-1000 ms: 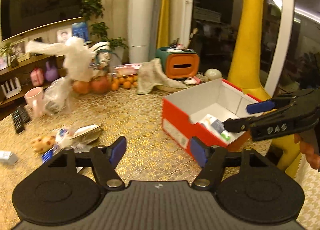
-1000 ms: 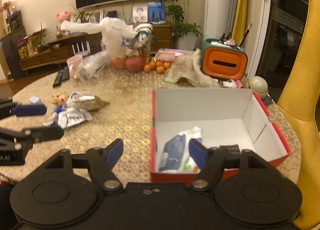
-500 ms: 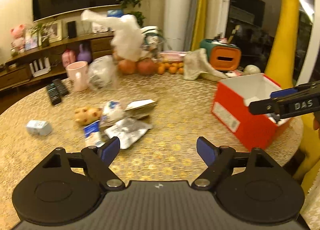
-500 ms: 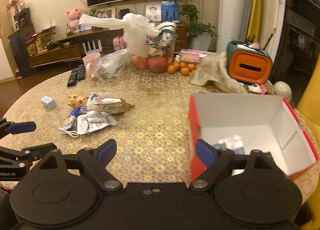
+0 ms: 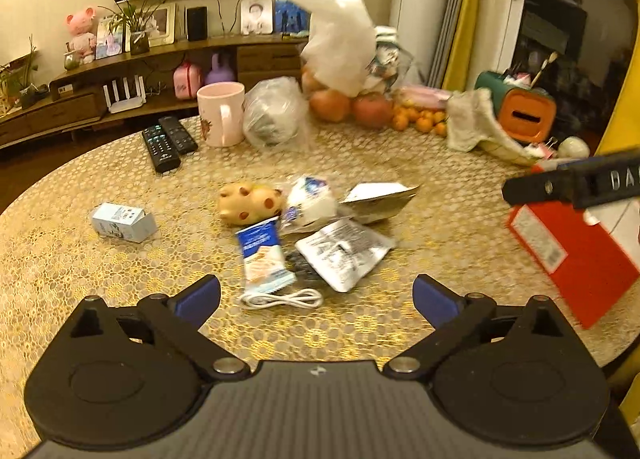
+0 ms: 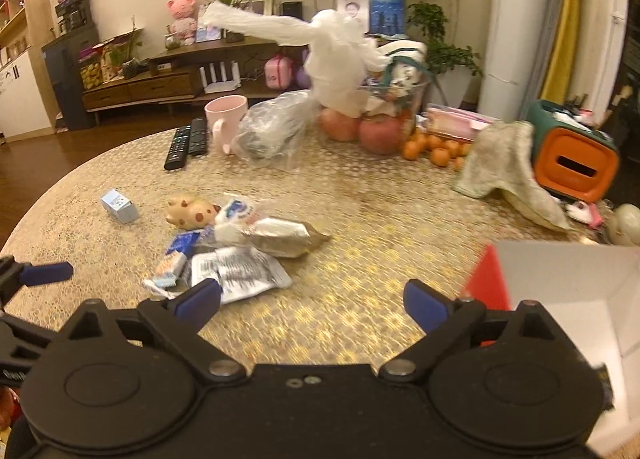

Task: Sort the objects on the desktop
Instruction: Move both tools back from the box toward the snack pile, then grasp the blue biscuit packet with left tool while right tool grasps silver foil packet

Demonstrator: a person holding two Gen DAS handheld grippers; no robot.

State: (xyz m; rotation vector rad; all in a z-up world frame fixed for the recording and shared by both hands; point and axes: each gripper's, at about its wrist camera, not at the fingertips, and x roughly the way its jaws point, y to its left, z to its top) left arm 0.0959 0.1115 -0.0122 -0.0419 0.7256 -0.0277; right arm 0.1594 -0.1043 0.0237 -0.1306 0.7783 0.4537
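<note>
Left tool [image 5: 316, 295]: spread, empty, near the packets [image 5: 344, 253].
Right tool [image 6: 312, 297]: spread, empty.
Red box [image 6: 488, 281]: right on counter [image 6: 380, 199].

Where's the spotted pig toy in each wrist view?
Left wrist: pig toy left of centre, beside the packet pile.
Right wrist: pig toy left of centre, at the pile's far-left end.
Shared landmark: pink mug by the remotes, beyond the toy.

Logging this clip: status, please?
Left gripper open, empty. Right gripper open, empty. Packet pile loose on table; red box right. Nothing blocking.
</note>
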